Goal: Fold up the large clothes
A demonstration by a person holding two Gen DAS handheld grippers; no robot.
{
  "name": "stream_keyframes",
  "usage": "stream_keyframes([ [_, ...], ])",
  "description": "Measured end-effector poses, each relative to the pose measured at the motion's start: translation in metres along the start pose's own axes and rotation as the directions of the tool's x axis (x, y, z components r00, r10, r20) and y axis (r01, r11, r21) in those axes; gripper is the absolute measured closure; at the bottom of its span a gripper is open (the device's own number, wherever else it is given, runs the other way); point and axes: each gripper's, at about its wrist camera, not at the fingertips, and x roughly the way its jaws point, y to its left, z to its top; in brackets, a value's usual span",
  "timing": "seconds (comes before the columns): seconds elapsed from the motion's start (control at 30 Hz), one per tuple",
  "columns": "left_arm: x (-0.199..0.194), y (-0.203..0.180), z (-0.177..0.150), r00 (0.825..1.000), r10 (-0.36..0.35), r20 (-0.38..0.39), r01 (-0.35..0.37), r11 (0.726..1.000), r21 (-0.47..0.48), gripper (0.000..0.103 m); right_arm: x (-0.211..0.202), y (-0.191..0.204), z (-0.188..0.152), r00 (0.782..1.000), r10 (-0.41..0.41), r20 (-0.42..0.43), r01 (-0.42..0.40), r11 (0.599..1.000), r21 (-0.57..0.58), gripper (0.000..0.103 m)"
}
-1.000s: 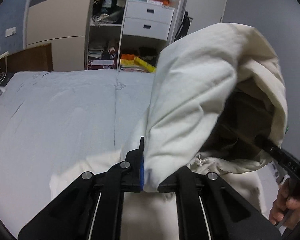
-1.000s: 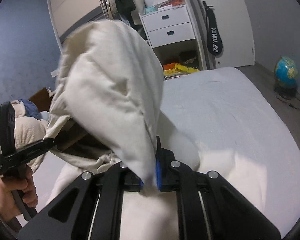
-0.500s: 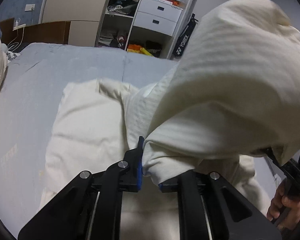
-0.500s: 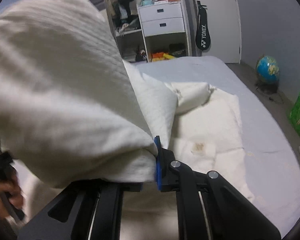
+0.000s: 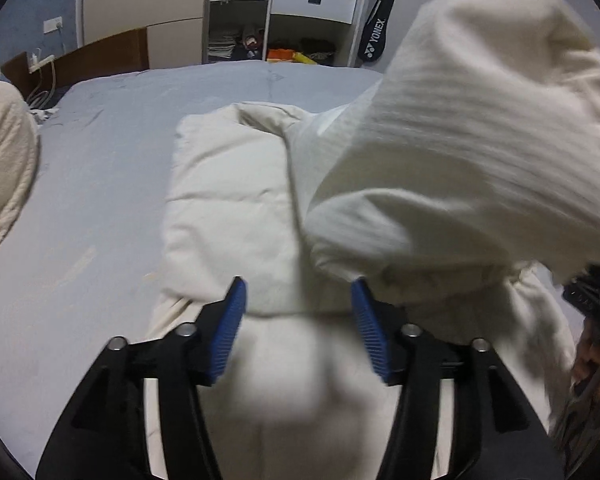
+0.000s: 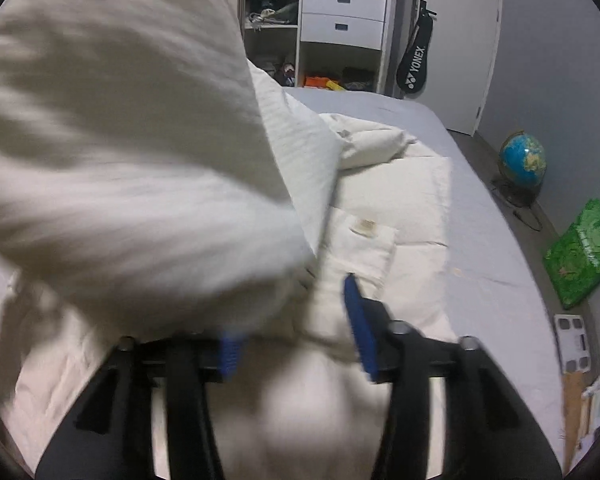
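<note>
Cream garment [image 5: 228, 200] lies on the bed [image 5: 100, 168], upper part falling over it in a blur. Left tool [image 5: 298, 312] and right tool [image 6: 296, 332] both stand apart, gripping nothing. Advise letting the fold settle, then squaring edges.

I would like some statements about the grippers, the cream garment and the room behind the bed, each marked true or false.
1. The left gripper has its jaws spread apart. True.
2. The right gripper is clamped shut on the cream garment. False: its blue pads stand apart.
3. The garment lies on a grey bed. True.
4. A red suitcase stands beside the bed. False: a globe and a green bag are there.
5. A Yonex racket bag hangs near the white drawers. True.
</note>
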Motion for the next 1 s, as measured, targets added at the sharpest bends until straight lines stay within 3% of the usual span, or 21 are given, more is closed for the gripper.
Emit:
stream_keyframes([
  [0.13,-0.046,0.003,-0.001,0.998,0.015,0.067,-0.016,1.0,0.006,0.033,-0.03,-0.021,-0.002,1.0,0.002,0.016,-0.002,1.0,0.029,0.051],
  [0.2,-0.058,0.002,0.006,0.995,0.01,0.103,-0.012,1.0,0.016,0.019,-0.046,-0.037,0.001,0.999,0.026,0.042,-0.03,0.996,0.08,0.044],
  [0.3,-0.073,-0.007,0.022,0.99,-0.024,0.141,0.018,0.999,0.038,0.009,-0.07,-0.055,0.011,0.991,0.097,0.089,-0.112,0.977,0.183,0.039],
  [0.57,-0.08,-0.05,0.08,0.977,-0.085,0.194,0.069,0.994,0.087,0.007,-0.093,-0.05,0.068,0.938,0.3,0.17,-0.339,0.898,0.282,0.038],
  [0.67,-0.059,-0.063,0.092,0.987,-0.112,0.117,0.103,0.991,0.08,0.007,-0.074,-0.03,0.083,0.892,0.442,0.099,-0.45,0.84,0.303,0.038],
  [0.73,-0.042,-0.07,0.088,0.993,-0.112,0.04,0.108,0.99,0.094,0.007,-0.058,-0.012,0.081,0.881,0.471,0.03,-0.458,0.837,0.298,0.038],
  [0.77,-0.028,-0.074,0.081,0.994,-0.105,-0.013,0.106,0.988,0.109,0.01,-0.054,-0.007,0.078,0.881,0.473,0.013,-0.456,0.84,0.294,0.038],
  [0.83,-0.004,-0.078,0.061,0.986,-0.116,-0.123,0.131,0.983,0.129,0.026,-0.043,0.004,0.066,0.877,0.48,-0.031,-0.451,0.843,0.292,0.042],
  [0.9,0.015,-0.074,0.042,0.972,-0.125,-0.197,0.148,0.983,0.104,0.052,-0.033,0.015,0.045,0.869,0.489,-0.079,-0.449,0.845,0.29,0.065],
  [0.97,0.028,-0.069,0.024,0.959,-0.138,-0.246,0.161,0.984,0.076,0.067,-0.026,0.021,0.025,0.863,0.49,-0.121,-0.441,0.849,0.291,0.078],
  [1.0,0.031,-0.066,0.017,0.956,-0.145,-0.256,0.167,0.984,0.068,0.07,-0.025,0.021,0.017,0.861,0.49,-0.134,-0.439,0.85,0.29,0.079],
])
